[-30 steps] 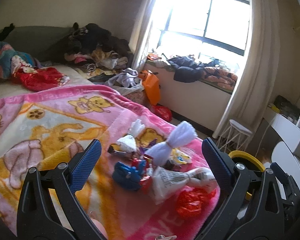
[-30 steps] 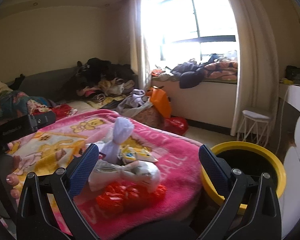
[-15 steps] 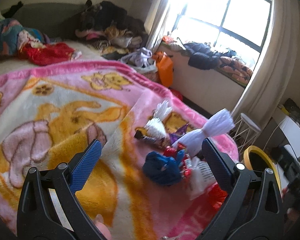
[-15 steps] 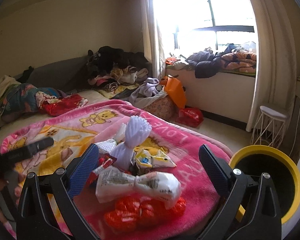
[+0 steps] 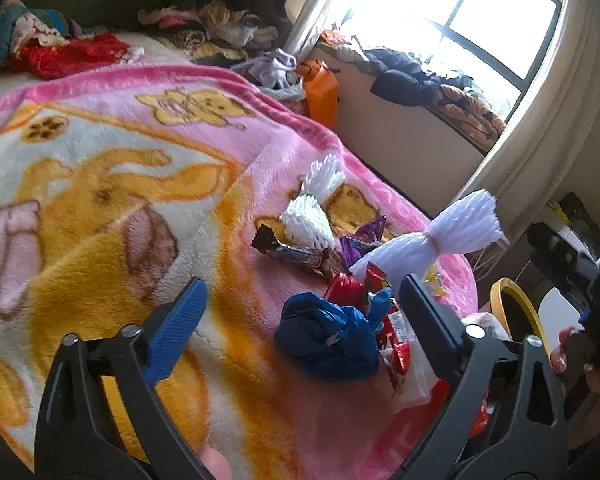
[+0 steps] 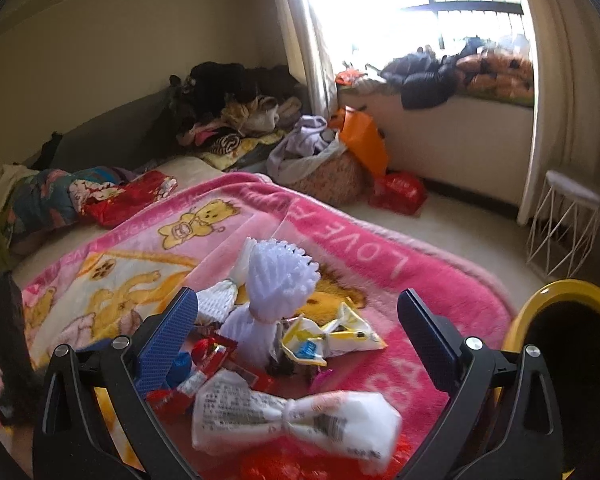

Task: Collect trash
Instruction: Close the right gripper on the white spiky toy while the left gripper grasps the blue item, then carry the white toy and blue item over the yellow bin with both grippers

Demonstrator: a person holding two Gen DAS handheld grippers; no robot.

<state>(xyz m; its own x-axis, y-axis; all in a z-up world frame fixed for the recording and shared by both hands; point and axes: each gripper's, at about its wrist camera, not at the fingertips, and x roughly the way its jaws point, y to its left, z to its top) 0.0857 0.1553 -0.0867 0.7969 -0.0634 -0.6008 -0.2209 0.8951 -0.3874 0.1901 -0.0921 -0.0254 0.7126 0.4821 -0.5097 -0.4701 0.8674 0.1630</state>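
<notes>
left gripper point(image 5: 300, 312) lowered, closing | blue bag point(image 5: 328, 340) between, seemingly untouched

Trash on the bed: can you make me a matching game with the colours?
Things:
1. crumpled bag
2. foam net
3. snack packet
4. bin rim

Colours and places:
A. yellow and white, on the pink blanket
B. dark blue, between the fingers of the left gripper, which are closing without touching it
C. yellow, beside the bed
D. white, sticking up in the pile

Pairs: 1-B, 2-D, 3-A, 4-C
</notes>
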